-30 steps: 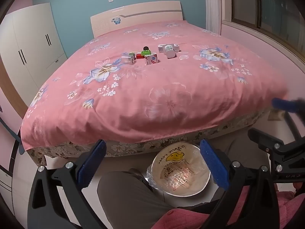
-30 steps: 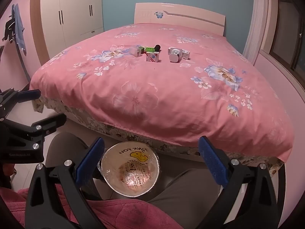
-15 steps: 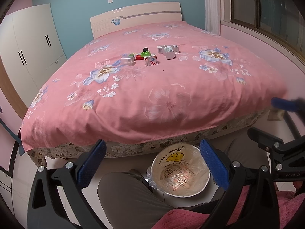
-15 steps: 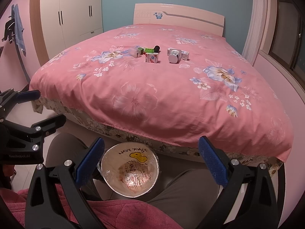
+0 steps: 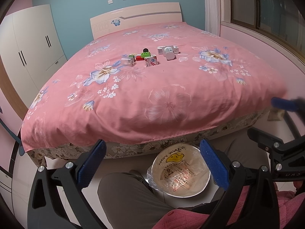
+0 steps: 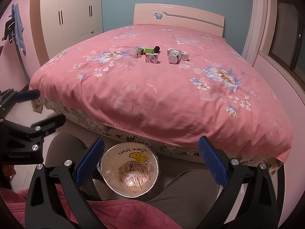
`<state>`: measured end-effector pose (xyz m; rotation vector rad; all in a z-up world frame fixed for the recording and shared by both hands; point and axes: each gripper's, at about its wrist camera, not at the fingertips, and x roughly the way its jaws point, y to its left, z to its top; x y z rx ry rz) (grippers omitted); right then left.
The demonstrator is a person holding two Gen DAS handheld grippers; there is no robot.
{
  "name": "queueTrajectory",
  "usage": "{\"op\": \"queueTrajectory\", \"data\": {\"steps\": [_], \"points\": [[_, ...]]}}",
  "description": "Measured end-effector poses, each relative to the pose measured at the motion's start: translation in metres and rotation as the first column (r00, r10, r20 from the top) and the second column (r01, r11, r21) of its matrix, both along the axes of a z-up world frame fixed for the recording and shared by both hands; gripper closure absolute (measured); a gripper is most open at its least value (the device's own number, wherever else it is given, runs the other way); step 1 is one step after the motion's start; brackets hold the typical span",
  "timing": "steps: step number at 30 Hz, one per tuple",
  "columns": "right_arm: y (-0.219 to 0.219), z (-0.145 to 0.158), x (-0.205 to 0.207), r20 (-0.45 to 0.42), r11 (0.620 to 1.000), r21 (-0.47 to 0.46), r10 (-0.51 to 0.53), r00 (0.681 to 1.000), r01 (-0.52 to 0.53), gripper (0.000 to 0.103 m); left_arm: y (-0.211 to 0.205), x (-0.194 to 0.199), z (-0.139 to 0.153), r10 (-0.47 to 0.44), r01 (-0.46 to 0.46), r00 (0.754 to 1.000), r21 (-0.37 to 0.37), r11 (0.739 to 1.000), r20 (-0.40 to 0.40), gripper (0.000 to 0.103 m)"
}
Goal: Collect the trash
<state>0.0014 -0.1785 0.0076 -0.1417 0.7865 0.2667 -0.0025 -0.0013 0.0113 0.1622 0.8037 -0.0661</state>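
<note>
Small trash items lie mid-bed on the pink floral cover: a red-and-white carton [image 5: 151,61] [image 6: 151,58], a white bottle on its side [image 5: 168,52] [image 6: 173,56], small white boxes [image 5: 174,48] [image 6: 185,55], a silver box [image 5: 127,61] [image 6: 134,52], green and red blocks [image 5: 145,54] [image 6: 149,50]. A round bin lined with a plastic bag [image 5: 181,173] [image 6: 129,171] stands on the floor between my knees. My left gripper [image 5: 152,164] and right gripper [image 6: 151,164] are both open and empty, held low over the bin, far from the items.
The bed's [image 5: 152,105] near edge overhangs in front of me. A white wardrobe [image 6: 70,13] stands at the left, a window wall [image 5: 266,19] at the right. The person's legs [image 5: 129,194] flank the bin.
Both views have pulled back slightly from the bed. The grippers stay open and the items have not moved.
</note>
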Motion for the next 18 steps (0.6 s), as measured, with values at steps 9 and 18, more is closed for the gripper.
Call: {"op": "queueTrajectory", "data": {"steps": [9, 18], "points": [[-0.0015, -0.0005, -0.0002, 0.001, 1.0, -0.002, -0.001, 1.0, 0.001, 0.007, 0.0003, 0.0004, 0.0003, 0.001, -0.001, 1.0, -0.002, 1.0, -0.001, 0.003], [0.0003, -0.0012, -0.0003, 0.0, 1.0, -0.004, -0.002, 1.0, 0.002, 0.007, 0.0002, 0.0, 0.0001, 0.001, -0.001, 1.0, -0.002, 1.0, 0.0, 0.003]]}}
